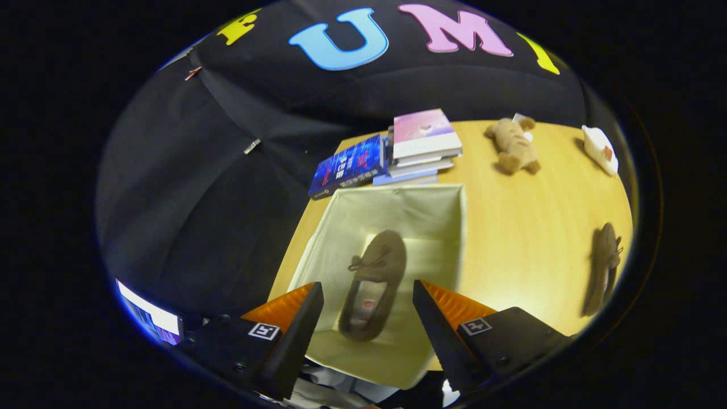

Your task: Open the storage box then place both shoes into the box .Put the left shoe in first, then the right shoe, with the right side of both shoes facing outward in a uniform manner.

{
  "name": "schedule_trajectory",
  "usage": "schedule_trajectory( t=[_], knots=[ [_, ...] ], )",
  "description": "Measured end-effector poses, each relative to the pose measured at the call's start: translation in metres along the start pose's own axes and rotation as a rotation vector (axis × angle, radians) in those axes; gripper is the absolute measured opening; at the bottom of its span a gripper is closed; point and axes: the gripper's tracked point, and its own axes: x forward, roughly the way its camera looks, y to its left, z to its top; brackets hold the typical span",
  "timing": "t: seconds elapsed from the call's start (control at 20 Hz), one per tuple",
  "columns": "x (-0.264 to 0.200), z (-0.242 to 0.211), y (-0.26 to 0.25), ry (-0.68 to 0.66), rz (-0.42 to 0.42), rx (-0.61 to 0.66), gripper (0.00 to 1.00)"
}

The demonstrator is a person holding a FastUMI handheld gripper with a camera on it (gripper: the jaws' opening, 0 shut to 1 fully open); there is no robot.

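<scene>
Below, gripper spread — wooden table bears storage box, probably fabric.

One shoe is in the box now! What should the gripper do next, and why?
Probably swing over toward the second shoe lying on the table, outside the storage box. The first shoe already lies inside the open box, and the gripper hangs above it with its fingers apart and nothing between them, so it looks free to fetch the other one.
</scene>
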Motion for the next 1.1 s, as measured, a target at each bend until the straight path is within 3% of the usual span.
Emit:
schedule_trajectory(
  t=[0.25,0.55,0.8,1.1],
  knots=[
    [-0.073,0.029,-0.113,-0.135,-0.127,-0.065,0.99],
    [-0.127,0.024,-0.243,-0.15,-0.271,-0.041,0.99],
    [-0.146,0.003,-0.339,-0.119,-0.346,-0.068,0.99],
    [-0.139,-0.051,-0.428,0.005,-0.359,-0.129,0.99]
  ],
)
